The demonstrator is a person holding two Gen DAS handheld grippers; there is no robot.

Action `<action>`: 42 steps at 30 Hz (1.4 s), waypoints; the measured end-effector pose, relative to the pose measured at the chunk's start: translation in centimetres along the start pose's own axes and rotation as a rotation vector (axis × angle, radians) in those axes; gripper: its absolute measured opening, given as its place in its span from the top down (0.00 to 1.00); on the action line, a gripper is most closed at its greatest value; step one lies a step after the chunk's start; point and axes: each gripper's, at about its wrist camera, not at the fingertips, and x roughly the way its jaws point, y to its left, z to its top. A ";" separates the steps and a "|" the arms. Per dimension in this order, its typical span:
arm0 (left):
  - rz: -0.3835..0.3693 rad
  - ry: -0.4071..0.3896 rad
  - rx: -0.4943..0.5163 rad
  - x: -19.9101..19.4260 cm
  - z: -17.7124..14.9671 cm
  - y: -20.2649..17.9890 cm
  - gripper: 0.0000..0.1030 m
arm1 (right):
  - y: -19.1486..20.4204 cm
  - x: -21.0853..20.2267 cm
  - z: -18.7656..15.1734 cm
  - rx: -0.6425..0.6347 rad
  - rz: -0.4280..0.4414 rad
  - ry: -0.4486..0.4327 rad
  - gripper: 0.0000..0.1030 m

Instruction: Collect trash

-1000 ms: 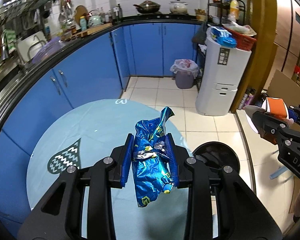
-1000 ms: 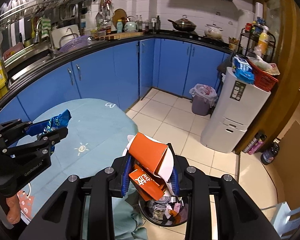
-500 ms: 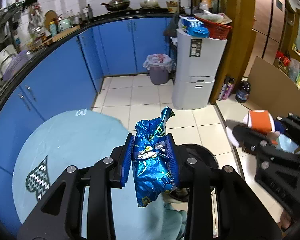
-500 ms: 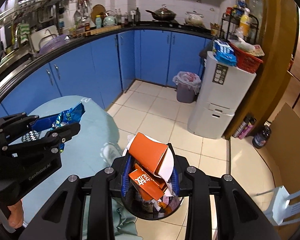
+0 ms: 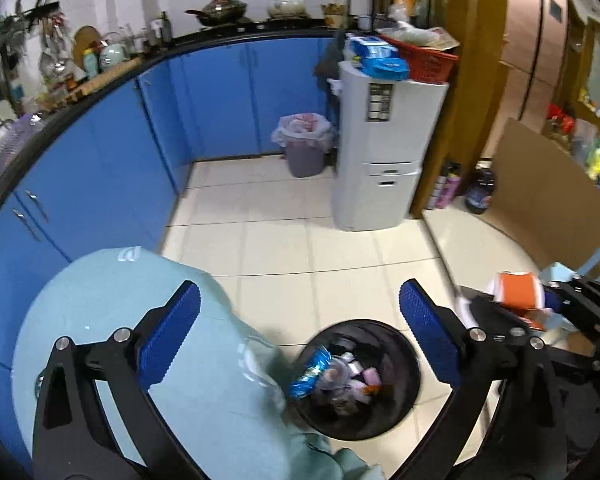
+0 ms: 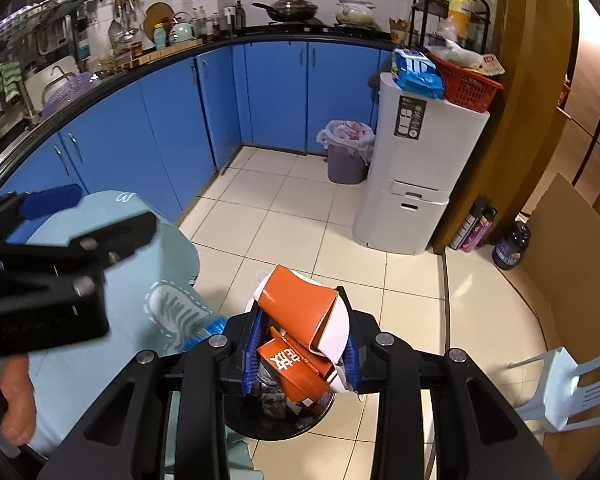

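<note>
Kitchen with curved blue cabinets, cream tile floor; landmark is the round black waste bin (image 5: pixel 358 380) standing on the floor against the edge of the round table under a pale green cloth (image 5: pixel 120 320). Left wrist view: left gripper (image 5: pixel 300 340) has just been opening, blue pads now spread wide with nothing between them; the crumpled blue foil snack wrapper (image 5: pixel 310 370) lies inside the bin at its table-side rim, below the fingers, apart from them. To the right of the bin, the right gripper (image 5: pixel 516 312) shows pinching something orange. Right wrist view: right gripper (image 6: pixel 302 344) pinches a crushed orange-and-white paper cup (image 6: pixel 300 312) together with a folded orange printed carton (image 6: pixel 296 364), jaws narrow and pressed on both. The bin mouth (image 6: pixel 276 416) sits directly under and just behind the held bundle, whose long axis runs roughly along the fingers, tilted downward. The left gripper (image 6: pixel 60 224) is off toward the table side. Judgement: the right hand is now the one placed to release; the drop line appears to fall within the rim, though the near rim is hidden by the gripper body.
</note>
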 end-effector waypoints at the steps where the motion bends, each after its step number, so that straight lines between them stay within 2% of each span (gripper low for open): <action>1: 0.005 0.005 -0.009 0.3 0.0 0.3 0.05 | -0.1 0.2 0.0 0.001 0.000 0.002 0.68; 8: 0.052 0.028 -0.068 1.2 -0.2 2.6 0.05 | 0.0 1.4 0.3 0.007 0.026 0.008 0.68; 16: 0.085 0.008 -0.095 0.9 0.3 4.4 0.04 | 1.1 1.8 0.9 -0.010 0.054 0.006 0.66; 17: 0.087 0.006 -0.096 0.8 0.3 4.6 0.04 | 1.2 1.9 0.9 -0.010 0.060 0.007 0.63; 19: 0.088 0.005 -0.103 0.7 0.3 5.0 0.04 | 1.4 2.1 1.1 0.000 0.063 0.018 0.49; 20: 0.087 0.005 -0.106 0.7 0.3 5.1 0.04 | 1.3 2.1 1.1 0.008 0.064 0.017 0.29; 21: 0.086 0.006 -0.108 0.6 0.3 5.2 0.04 | 1.3 2.0 1.2 0.015 0.068 0.005 0.19; 24: 0.080 0.014 -0.115 0.6 0.1 5.5 0.04 | 1.3 1.9 1.4 0.015 0.050 -0.001 0.18; 27: 0.074 0.024 -0.120 0.7 -0.1 5.6 0.04 | 1.2 2.2 1.4 0.015 0.038 0.014 0.11; 42: 0.074 0.014 -0.102 0.2 -0.1 5.0 0.04 | 1.0 1.7 1.4 0.023 0.038 0.009 0.11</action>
